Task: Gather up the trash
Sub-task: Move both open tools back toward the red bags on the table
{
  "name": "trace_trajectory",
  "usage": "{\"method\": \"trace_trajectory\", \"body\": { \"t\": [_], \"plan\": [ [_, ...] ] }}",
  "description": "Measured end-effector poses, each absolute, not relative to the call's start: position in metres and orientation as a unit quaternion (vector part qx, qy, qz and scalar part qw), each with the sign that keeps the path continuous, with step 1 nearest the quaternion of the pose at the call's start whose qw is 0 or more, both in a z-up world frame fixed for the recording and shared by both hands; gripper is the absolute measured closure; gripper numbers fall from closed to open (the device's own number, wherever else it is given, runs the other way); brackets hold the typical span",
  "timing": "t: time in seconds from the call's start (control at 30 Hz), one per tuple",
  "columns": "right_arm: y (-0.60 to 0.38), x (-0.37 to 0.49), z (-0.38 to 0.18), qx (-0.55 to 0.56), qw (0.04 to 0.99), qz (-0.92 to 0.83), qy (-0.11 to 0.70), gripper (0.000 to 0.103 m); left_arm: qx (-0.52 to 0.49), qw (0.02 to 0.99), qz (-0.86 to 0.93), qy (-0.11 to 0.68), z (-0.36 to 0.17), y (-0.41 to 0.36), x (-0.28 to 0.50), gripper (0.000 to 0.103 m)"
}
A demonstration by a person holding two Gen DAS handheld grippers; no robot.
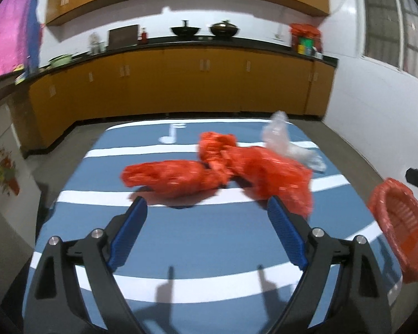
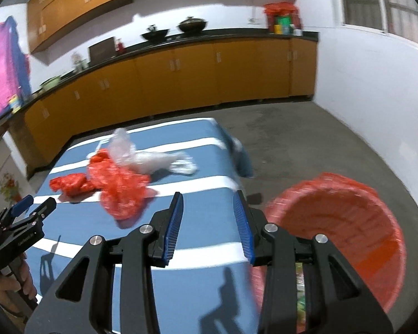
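My left gripper (image 1: 207,208) spread wide and empty, my right gripper (image 2: 208,208) part-spread, empty, crumpled red plastic bags (image 1: 217,168) on the blue-and-white striped table (image 1: 197,239), red-lined bin (image 2: 345,231) beside the table.

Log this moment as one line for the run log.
left gripper open, empty | right gripper open, empty | red bags on table | bin beside table

both views are evenly lit from overhead, slightly dim and warm. gripper shadows fall dark and sharp on the striped table cover (image 1: 197,239) toward the camera. motion blur smears the red plastic bags (image 1: 217,167), the clear plastic (image 2: 142,158) and the red basket (image 2: 345,231). fisheye distortion bows the cabinets (image 1: 181,80) and counter line; black vignetting fills the corners. the white wall (image 2: 376,97) reads brightest, without glare.
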State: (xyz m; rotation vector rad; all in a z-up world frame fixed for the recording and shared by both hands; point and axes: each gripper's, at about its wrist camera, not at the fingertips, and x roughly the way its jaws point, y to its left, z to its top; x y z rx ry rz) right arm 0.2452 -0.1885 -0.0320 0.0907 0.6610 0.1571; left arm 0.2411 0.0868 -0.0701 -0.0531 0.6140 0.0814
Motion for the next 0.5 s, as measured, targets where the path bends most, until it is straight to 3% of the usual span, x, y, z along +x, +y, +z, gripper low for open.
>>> {"method": "trace_trajectory", "body": {
  "t": [0.5],
  "plan": [
    [-0.060,0.305,-0.056,-0.004,0.919,0.191,0.346,0.064,-0.061,0.948,0.102,0.296,-0.075,0.154,0.232,0.017]
  ]
}}
